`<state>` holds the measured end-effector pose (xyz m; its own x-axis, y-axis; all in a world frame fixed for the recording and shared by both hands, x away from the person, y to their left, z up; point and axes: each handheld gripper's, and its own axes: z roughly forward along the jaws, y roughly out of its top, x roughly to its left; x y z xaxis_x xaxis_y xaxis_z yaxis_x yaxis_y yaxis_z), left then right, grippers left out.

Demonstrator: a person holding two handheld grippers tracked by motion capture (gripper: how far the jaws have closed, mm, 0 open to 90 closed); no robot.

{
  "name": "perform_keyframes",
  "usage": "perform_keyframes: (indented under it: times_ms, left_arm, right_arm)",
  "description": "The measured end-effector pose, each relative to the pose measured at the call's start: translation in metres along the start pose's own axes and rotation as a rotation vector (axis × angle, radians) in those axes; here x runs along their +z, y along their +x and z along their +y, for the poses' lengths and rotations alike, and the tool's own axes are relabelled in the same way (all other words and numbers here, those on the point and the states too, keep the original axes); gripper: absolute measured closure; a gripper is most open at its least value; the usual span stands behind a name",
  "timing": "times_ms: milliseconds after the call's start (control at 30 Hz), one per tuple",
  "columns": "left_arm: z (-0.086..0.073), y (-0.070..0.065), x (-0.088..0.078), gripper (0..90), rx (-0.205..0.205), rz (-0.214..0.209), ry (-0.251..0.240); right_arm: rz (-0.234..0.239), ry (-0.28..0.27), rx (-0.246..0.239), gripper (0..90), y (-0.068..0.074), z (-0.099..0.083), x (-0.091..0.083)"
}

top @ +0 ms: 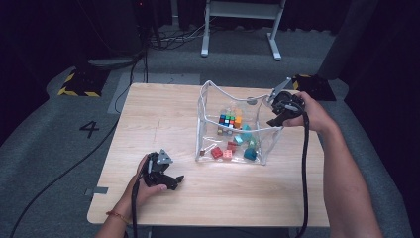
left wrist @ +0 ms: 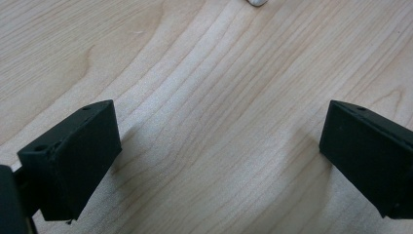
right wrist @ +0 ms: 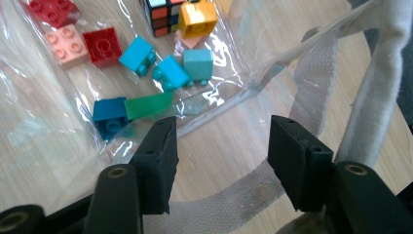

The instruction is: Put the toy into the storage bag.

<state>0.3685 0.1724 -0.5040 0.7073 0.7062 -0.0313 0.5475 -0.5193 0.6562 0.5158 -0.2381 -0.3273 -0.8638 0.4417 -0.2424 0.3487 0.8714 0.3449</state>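
Observation:
A clear plastic bag with white trim stands open on the wooden table, right of centre. Inside lie a colour-puzzle cube, an orange brick, red bricks, a pink brick, teal bricks, a blue brick and a green piece. My right gripper hovers at the bag's right rim, open, its pads pressing on nothing. The bag's webbing strap runs below its jaws. My left gripper rests open over bare wood near the front left.
A thick white handle of the bag hangs at the right of the right gripper view. A small white object lies ahead of the left gripper. Beyond the table are a white desk frame, floor cables and hazard-striped blocks.

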Motion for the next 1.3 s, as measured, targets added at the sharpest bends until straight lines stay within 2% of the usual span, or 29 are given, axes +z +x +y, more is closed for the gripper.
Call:
perform_keyframes:
  times_ms: [133, 333, 467, 533, 833, 867, 933, 1033, 1100, 1200, 1233, 1300]
  left_arm:
    - [0.000, 0.000, 0.000, 1.5, 0.000, 0.000, 0.000]
    - [0.000, 0.000, 0.000, 1.5, 0.000, 0.000, 0.000]
    - [0.000, 0.000, 0.000, 1.5, -0.001, 0.000, 0.000]
    - [0.000, 0.000, 0.000, 1.5, -0.001, 0.000, 0.000]
    - [0.000, 0.000, 0.000, 1.5, 0.000, 0.000, 0.000]
    - [0.000, 0.000, 0.000, 1.5, 0.000, 0.000, 0.000]
    - [0.000, 0.000, 0.000, 1.5, 0.000, 0.000, 0.000]
    - [0.000, 0.000, 0.000, 1.5, 0.000, 0.000, 0.000]
    - [0.000, 0.000, 0.000, 1.5, 0.000, 0.000, 0.000]
    - [0.000, 0.000, 0.000, 1.5, 0.000, 0.000, 0.000]
    - [0.000, 0.000, 0.000, 1.6, 0.000, 0.000, 0.000]
    - [0.000, 0.000, 0.000, 1.5, 0.000, 0.000, 0.000]
  right_arm:
    - [-0.026, -0.063, -0.006, 40.5, 0.002, -0.001, -0.004]
    - [-0.054, -0.166, 0.055, 35.7, 0.006, -0.006, -0.007]
    - [-0.106, -0.224, 0.121, 29.9, 0.011, -0.008, -0.012]
    - [-0.122, -0.240, 0.154, 29.1, 0.013, -0.008, -0.016]
    - [-0.170, -0.345, 0.251, 24.6, 0.017, -0.017, -0.030]
    - [-0.186, -0.351, 0.239, 24.5, 0.017, -0.019, -0.032]
    - [-0.184, -0.372, 0.257, 24.3, 0.020, -0.021, -0.037]
    - [-0.208, -0.396, 0.254, 23.0, 0.024, -0.026, -0.045]
    - [-0.197, -0.428, 0.268, 23.1, 0.028, -0.029, -0.049]
    - [-0.209, -0.447, 0.280, 22.9, 0.031, -0.032, -0.053]
    - [-0.227, -0.457, 0.277, 22.2, 0.035, -0.036, -0.055]
    - [-0.224, -0.480, 0.279, 21.9, 0.038, -0.041, -0.058]
